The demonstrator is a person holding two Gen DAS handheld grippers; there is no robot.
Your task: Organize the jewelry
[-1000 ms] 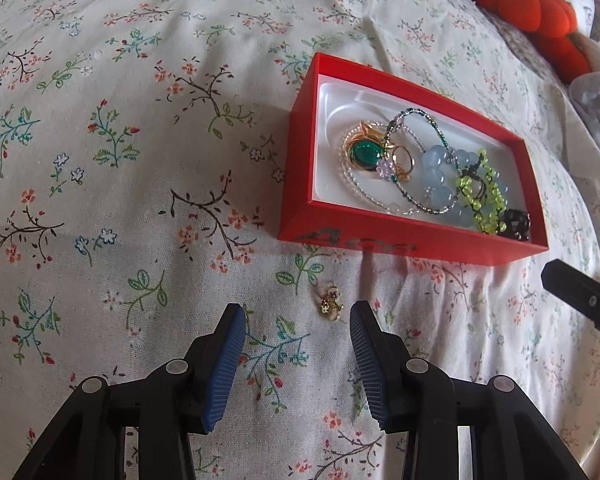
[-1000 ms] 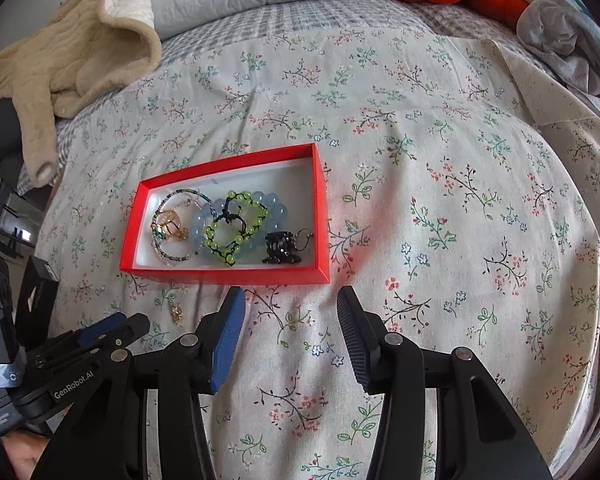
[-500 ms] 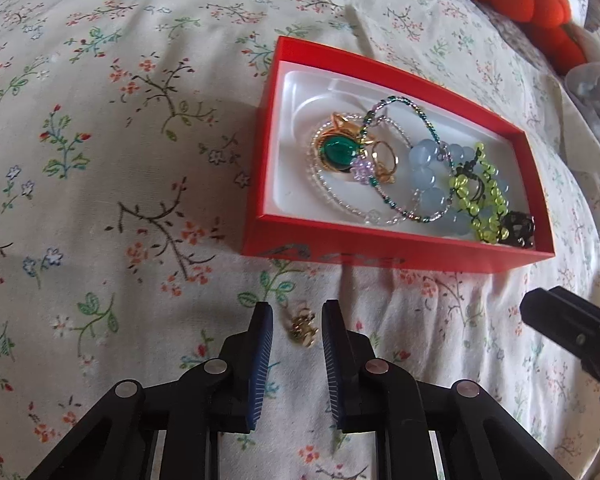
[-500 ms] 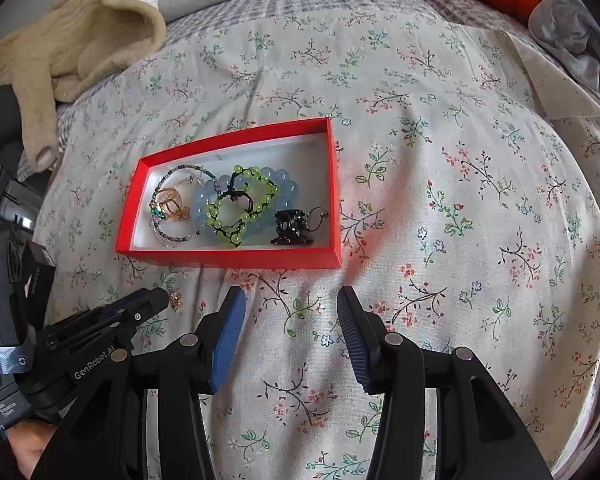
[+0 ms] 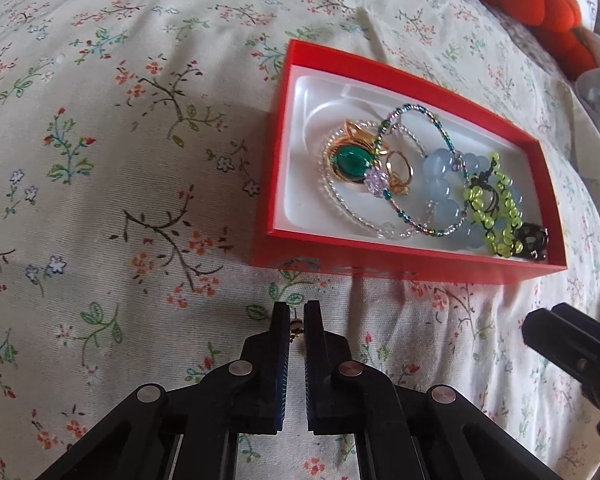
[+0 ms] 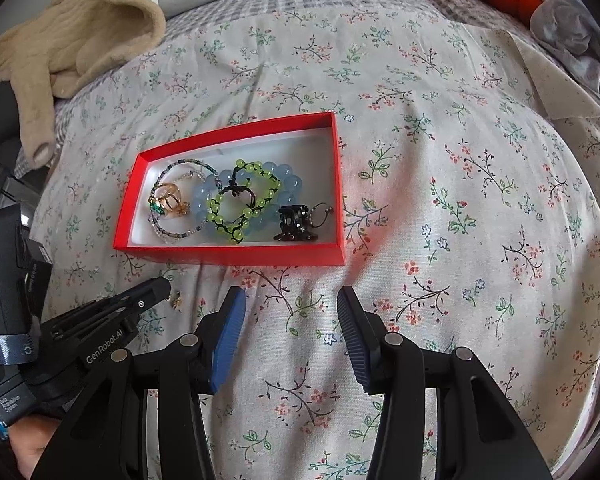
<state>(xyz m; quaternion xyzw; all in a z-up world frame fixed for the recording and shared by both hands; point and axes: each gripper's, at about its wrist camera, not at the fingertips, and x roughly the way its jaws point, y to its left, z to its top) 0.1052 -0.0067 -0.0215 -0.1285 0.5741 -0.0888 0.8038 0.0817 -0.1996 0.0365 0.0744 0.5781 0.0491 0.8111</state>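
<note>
Landmark: the red box [image 5: 384,258], lying on the floral bedspread [image 5: 100,184].

Left gripper [image 5: 297,312]: fingers drawn nearly together just in front of the box's near wall, pinching a small gold earring [image 5: 296,326]. Only the earring's post and a bit of gold show in the narrow gap. The right wrist view shows the earring [image 6: 176,300] at the left gripper's tip [image 6: 162,285], low against the cloth; whether it is lifted cannot be told.

Right gripper [image 6: 290,306]: fingers spread wide with nothing between them, also in front of the box's near wall, toward its right end.

Inside the box: a green-stone gold piece [image 5: 350,162] at the left, a pale blue bead bracelet [image 5: 444,192] in the middle, a yellow-green bead bracelet [image 5: 496,208] over it, and a dark hair claw [image 6: 296,222] at the right end.

Beyond the box: an orange plush [image 5: 540,4].
</note>
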